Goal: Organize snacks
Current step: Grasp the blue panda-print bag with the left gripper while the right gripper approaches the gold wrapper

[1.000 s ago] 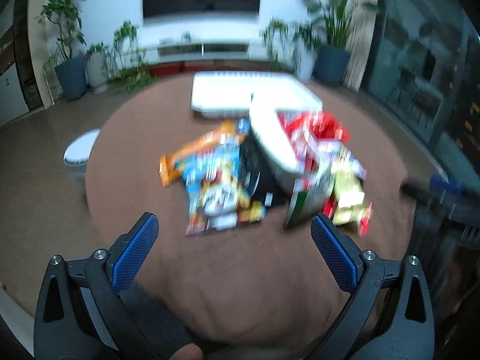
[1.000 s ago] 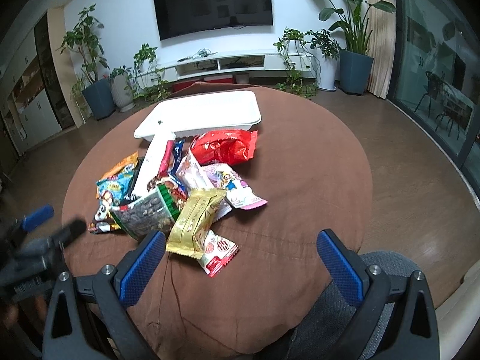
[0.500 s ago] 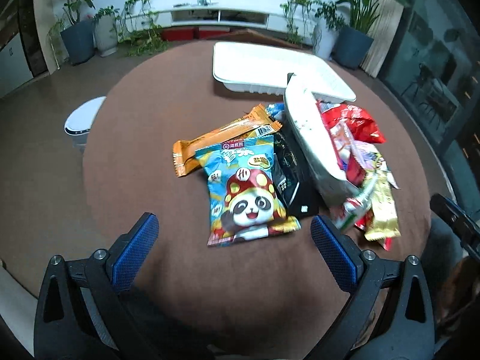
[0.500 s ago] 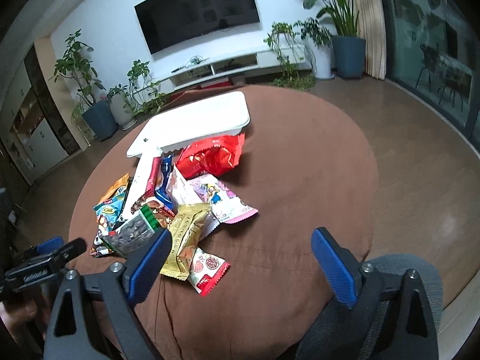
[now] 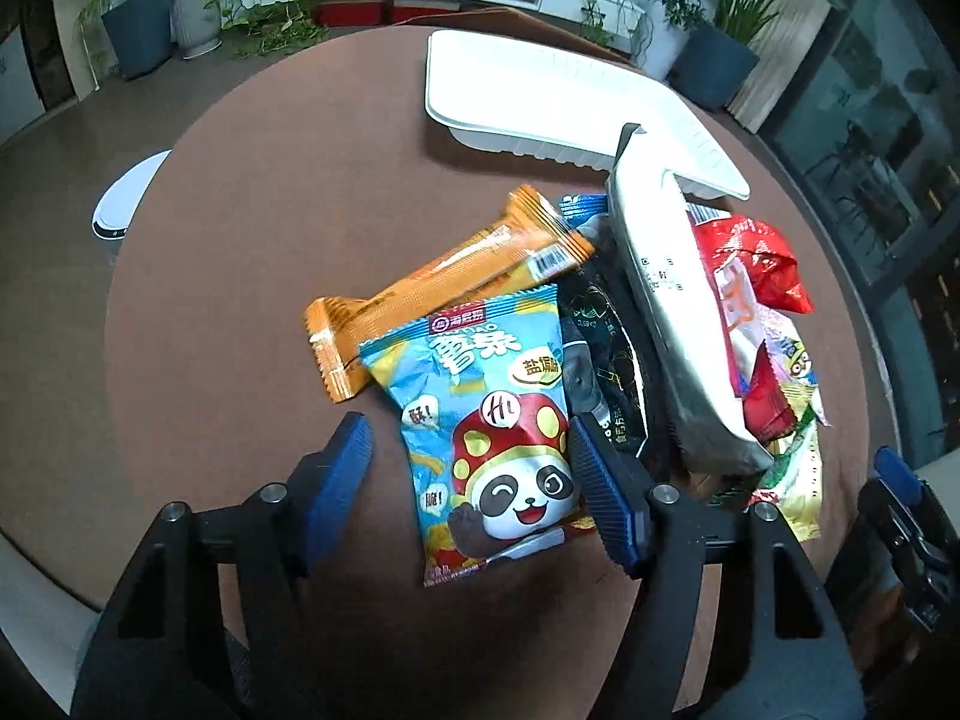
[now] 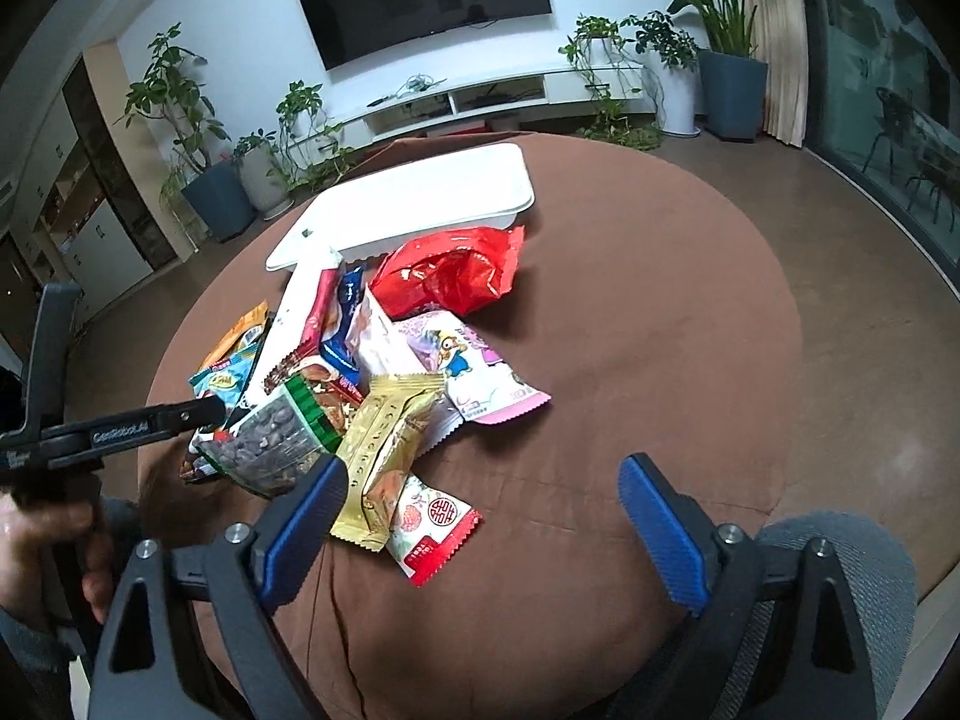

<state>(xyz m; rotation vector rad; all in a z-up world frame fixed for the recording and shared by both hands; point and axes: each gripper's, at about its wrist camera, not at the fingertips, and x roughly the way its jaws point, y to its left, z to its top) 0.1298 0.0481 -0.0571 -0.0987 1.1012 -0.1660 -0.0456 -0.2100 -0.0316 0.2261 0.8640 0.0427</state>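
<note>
Panda bag (image 5: 492,432): light blue, cartoon panda in red spotted cap, lying flat.
Left gripper (image 5: 474,474): fingers parted, straddling the bag.
Right gripper (image 6: 480,516): spread wide, holding nothing.

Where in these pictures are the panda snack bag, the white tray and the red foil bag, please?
panda snack bag (image 5: 498,420), left wrist view, on the red mushroom cap print.
white tray (image 6: 420,204), right wrist view, on its flat top surface.
red foil bag (image 6: 450,276), right wrist view, on its crinkled middle.
</note>
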